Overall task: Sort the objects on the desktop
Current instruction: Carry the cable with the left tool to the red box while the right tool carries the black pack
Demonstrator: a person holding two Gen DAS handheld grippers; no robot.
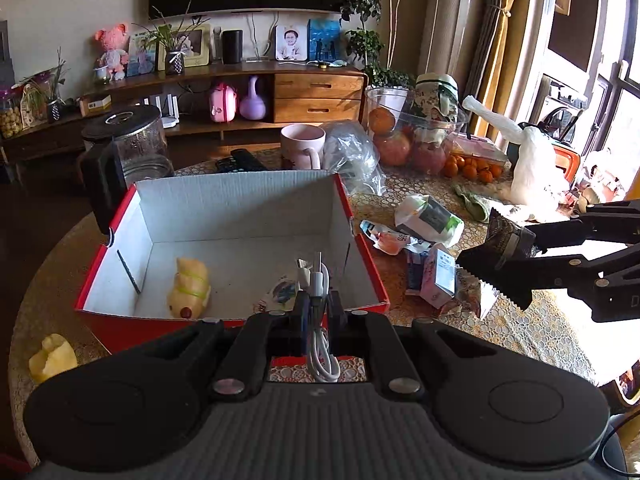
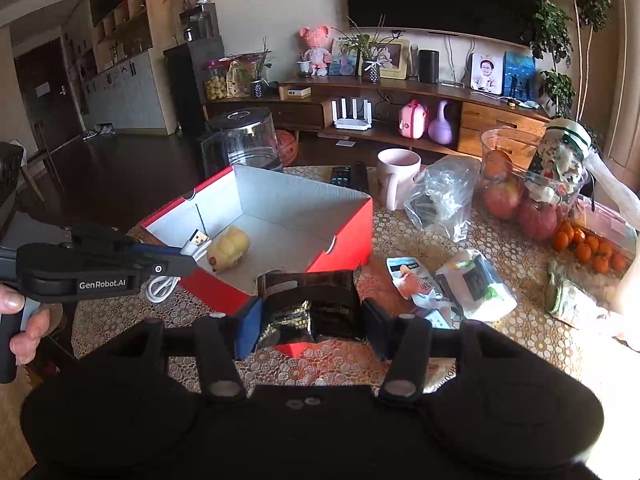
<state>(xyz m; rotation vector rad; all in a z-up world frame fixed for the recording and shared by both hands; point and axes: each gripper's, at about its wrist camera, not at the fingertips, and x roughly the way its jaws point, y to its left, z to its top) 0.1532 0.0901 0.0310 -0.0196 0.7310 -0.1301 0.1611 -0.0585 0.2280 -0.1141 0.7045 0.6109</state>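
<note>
A red cardboard box (image 1: 362,240) with a white inside stands on the round table; it also shows in the right wrist view (image 2: 352,220). A yellow duck toy (image 1: 189,288) and a small printed packet (image 1: 282,292) lie inside it. My left gripper (image 1: 318,308) is shut on a coiled white USB cable (image 1: 322,356) at the box's near rim; it also shows in the right wrist view (image 2: 188,256). My right gripper (image 2: 310,320) is shut on a dark snack packet (image 2: 308,308) just right of the box; the packet shows in the left wrist view (image 1: 496,260).
Loose packets (image 1: 428,224) and a pink carton (image 1: 438,276) lie right of the box. A yellow toy (image 1: 54,356) sits at the table's left edge. Behind stand a pink mug (image 1: 302,146), remotes (image 1: 240,160), a glass kettle (image 1: 136,144), a plastic bag (image 1: 352,156) and fruit (image 1: 472,166).
</note>
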